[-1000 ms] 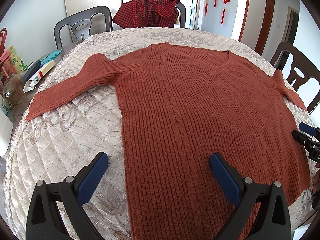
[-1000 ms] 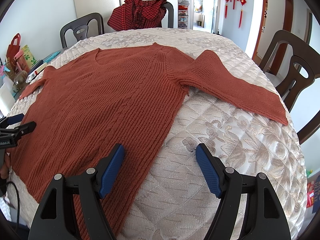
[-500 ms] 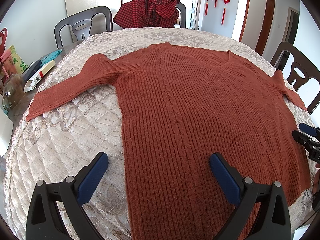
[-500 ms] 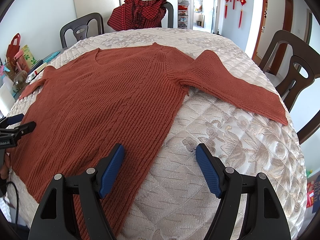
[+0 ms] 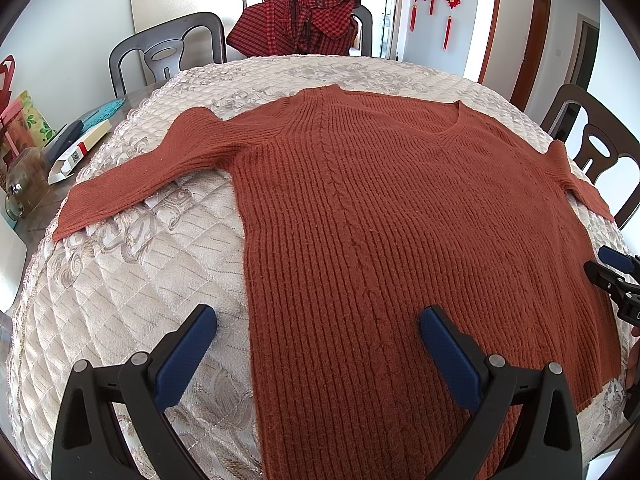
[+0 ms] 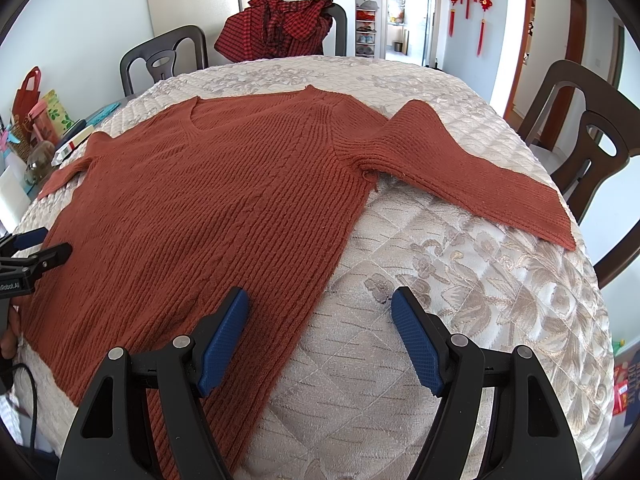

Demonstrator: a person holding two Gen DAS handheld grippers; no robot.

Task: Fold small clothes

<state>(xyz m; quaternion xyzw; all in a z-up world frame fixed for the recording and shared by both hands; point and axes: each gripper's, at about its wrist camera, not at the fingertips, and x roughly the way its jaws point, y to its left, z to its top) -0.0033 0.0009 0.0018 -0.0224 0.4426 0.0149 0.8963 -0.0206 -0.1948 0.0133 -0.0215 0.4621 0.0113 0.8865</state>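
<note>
The rust-red knitted sweater (image 5: 400, 216) lies flat and face up on the quilted table cover (image 5: 120, 292), both sleeves spread out to the sides. No fold is made yet, so I judge the task is at its very start.

The left gripper (image 5: 318, 340) hovers over the near left edge of the sweater with jaws wide apart, holding nothing. The right gripper (image 6: 320, 324) hovers over the near right edge, also released and empty.

The next move probably calls for each gripper to go down and pinch a hem corner or a sleeve.

Dark chairs (image 6: 592, 140) stand around the table, and a red checked garment (image 5: 298, 20) hangs on the far chair.
</note>
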